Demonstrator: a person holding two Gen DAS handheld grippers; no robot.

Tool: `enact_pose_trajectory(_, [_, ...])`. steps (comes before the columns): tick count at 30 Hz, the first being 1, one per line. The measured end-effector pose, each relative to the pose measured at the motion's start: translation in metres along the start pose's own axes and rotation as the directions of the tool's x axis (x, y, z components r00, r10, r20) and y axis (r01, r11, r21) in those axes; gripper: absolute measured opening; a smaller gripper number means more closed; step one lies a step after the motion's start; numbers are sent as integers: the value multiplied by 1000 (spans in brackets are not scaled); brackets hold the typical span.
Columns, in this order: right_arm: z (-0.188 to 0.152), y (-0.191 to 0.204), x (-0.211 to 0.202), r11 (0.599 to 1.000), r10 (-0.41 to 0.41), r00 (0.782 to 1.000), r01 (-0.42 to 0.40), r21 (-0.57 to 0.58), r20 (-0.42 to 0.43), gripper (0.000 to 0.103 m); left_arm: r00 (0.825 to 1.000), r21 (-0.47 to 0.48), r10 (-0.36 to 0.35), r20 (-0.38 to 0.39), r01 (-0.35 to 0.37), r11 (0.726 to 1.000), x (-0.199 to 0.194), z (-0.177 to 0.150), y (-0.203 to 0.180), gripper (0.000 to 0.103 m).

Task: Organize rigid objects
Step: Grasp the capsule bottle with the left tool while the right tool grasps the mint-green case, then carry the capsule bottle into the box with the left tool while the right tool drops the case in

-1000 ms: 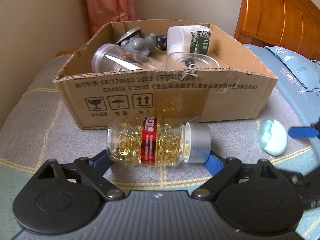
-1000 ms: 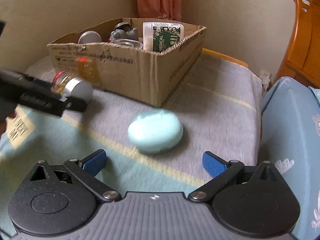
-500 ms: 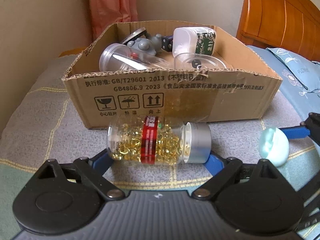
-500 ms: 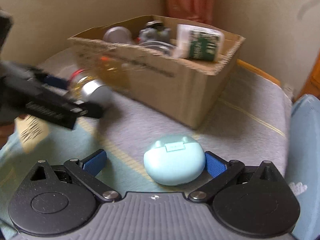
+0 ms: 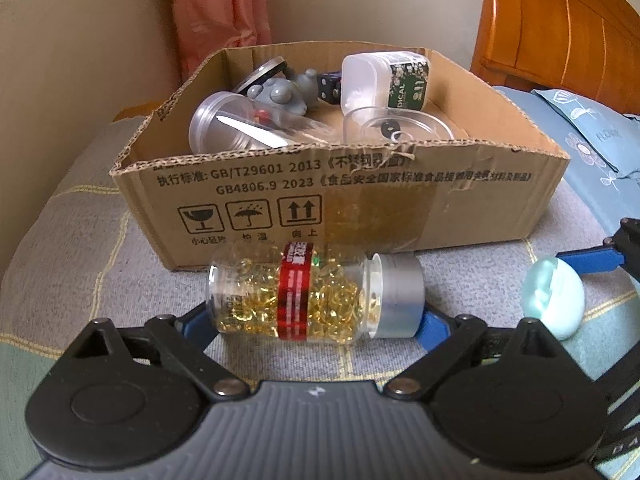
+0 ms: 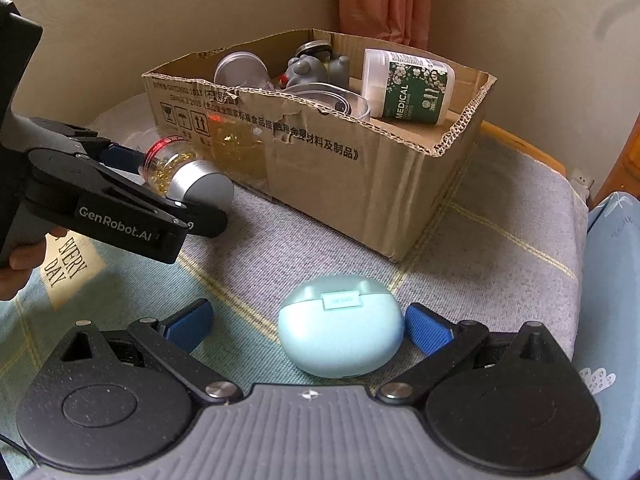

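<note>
A clear bottle of yellow capsules (image 5: 312,296) with a red label and a silver cap lies crosswise between the blue pads of my left gripper (image 5: 316,324). The pads touch its base and cap, and the jaws are opening slightly. In the right wrist view the same bottle (image 6: 176,168) hangs just in front of the cardboard box (image 6: 320,168). A mint-green earbud case (image 6: 340,332) rests on the bedding between the fingers of my right gripper (image 6: 310,328), which is open. Its right pad is near the case, the left pad well apart.
The box (image 5: 400,200) holds a white medical bottle (image 5: 384,80), clear jars (image 5: 240,128) and a grey toy (image 5: 280,96). A wooden headboard (image 5: 560,32) and a blue pillow (image 5: 592,140) are on the right, a curtain (image 5: 220,8) behind. A hand (image 6: 16,272) holds the left gripper.
My right gripper came forward and turned, so the earbud case now sits between its fingers instead of ahead of them. The left gripper still holds the bottle in place.
</note>
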State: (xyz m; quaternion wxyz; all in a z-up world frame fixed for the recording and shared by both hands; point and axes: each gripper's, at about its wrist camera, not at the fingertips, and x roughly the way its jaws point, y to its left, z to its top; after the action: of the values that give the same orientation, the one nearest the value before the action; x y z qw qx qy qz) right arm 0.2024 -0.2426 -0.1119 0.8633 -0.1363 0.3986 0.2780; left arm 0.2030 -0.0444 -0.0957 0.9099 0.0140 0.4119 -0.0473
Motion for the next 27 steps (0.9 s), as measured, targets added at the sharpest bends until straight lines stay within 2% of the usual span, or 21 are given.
enact_pose_trajectory(4, [0,-1,-4,1000,-11,1000,11,9,2,92,1000,-1,-17,-8,17,1000,-1,2,2,95])
enact_pose_trajectory(10, [0,-7,-12,998,-41,999,41,38,-12,67,999,24,-39,-16,40,999,-3,4,3,94])
enact_pose_trajectory(20, [-5,-8,-23,996,-51,998,53,67,-27,66,991,108,-115,-73,123,987,-9,5,8,93])
enact_pose_trajectory(27, [-5,-5,-45,997,-45,999,46,59,-11,66,981,190,-162,-110,181,965,-34,11,12,93])
